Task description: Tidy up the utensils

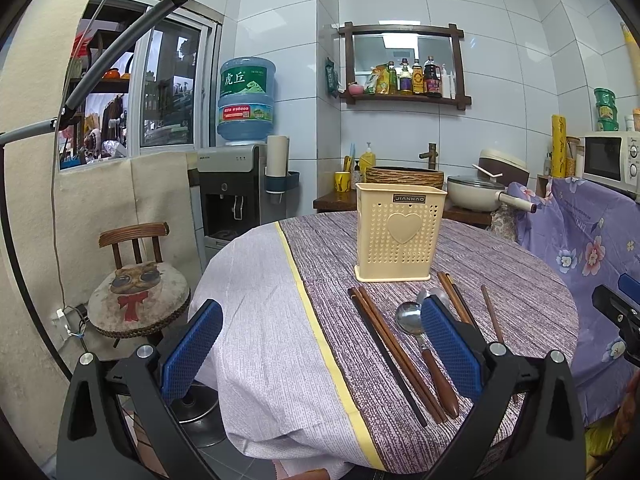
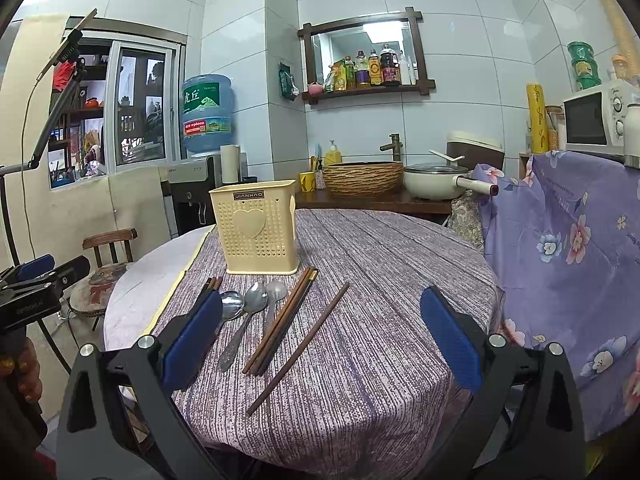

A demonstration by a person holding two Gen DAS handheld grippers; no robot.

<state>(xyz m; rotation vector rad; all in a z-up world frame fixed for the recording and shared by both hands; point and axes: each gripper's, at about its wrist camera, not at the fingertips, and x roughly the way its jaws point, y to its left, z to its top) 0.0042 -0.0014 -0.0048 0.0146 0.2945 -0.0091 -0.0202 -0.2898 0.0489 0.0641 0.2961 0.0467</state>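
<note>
A cream perforated utensil holder [image 1: 400, 236] with a heart on its front stands upright on the round table [image 1: 256, 320]; it also shows in the right wrist view [image 2: 256, 232]. In front of it lie brown chopsticks [image 1: 396, 352], a steel spoon with a wooden handle [image 1: 424, 344], more spoons [image 2: 250, 312], a chopstick bundle [image 2: 286, 320] and a single chopstick [image 2: 300, 348]. My left gripper [image 1: 322, 344] is open and empty above the table's near edge. My right gripper [image 2: 320, 336] is open and empty over the chopsticks.
A wooden chair [image 1: 138, 292] with a cat cushion stands left of the table. A water dispenser [image 1: 240, 184] is behind it. A counter with a woven basin [image 2: 362, 176] and a pot [image 2: 436, 182] is behind the table. A floral cloth [image 2: 568, 260] hangs at right.
</note>
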